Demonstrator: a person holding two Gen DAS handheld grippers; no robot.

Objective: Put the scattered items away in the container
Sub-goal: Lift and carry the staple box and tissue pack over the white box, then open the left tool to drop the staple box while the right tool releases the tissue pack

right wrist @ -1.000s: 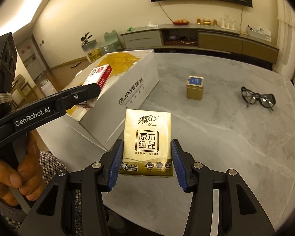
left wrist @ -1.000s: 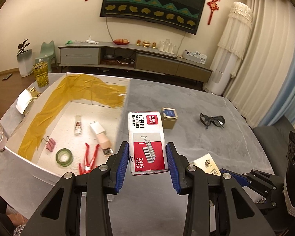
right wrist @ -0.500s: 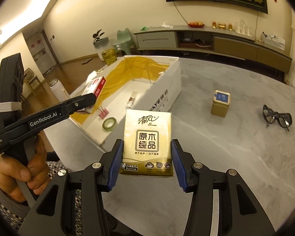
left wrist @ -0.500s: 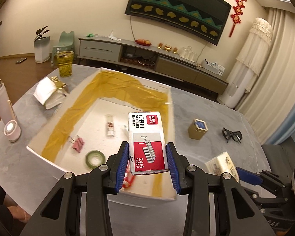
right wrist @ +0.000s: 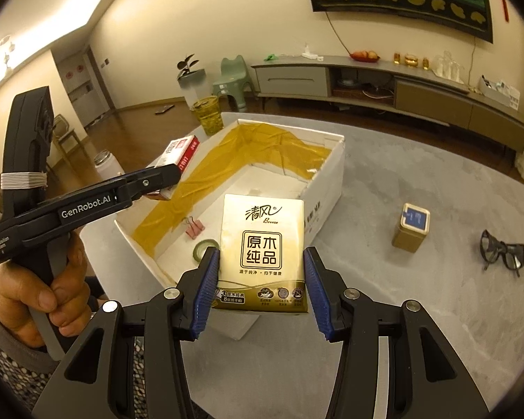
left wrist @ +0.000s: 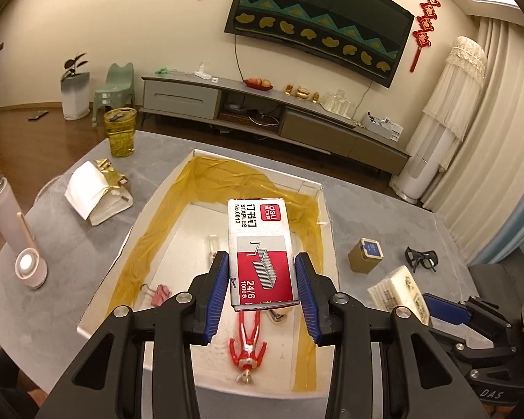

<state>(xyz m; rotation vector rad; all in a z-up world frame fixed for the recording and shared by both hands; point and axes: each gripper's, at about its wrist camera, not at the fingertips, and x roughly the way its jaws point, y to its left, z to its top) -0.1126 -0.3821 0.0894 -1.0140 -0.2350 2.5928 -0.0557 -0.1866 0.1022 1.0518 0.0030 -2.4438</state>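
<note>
Left tool [left wrist: 262, 279] grips a red-and-white staples box [left wrist: 260, 251] above the tape-lined white cardboard box [left wrist: 326, 230]; right tool [right wrist: 258, 282] clamps a gold tissue pack [right wrist: 262, 244]. Next: lower, release inside.

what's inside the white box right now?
Inside the white cardboard box, lined with yellow tape: a pink binder clip, a red toy figure, a green tape roll and a small clear tube. The held red-and-white staples box hides the floor beneath it.

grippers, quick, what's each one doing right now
Left gripper: shut on the staples box, held over the white box.
Right gripper: shut on the tissue pack.
</note>
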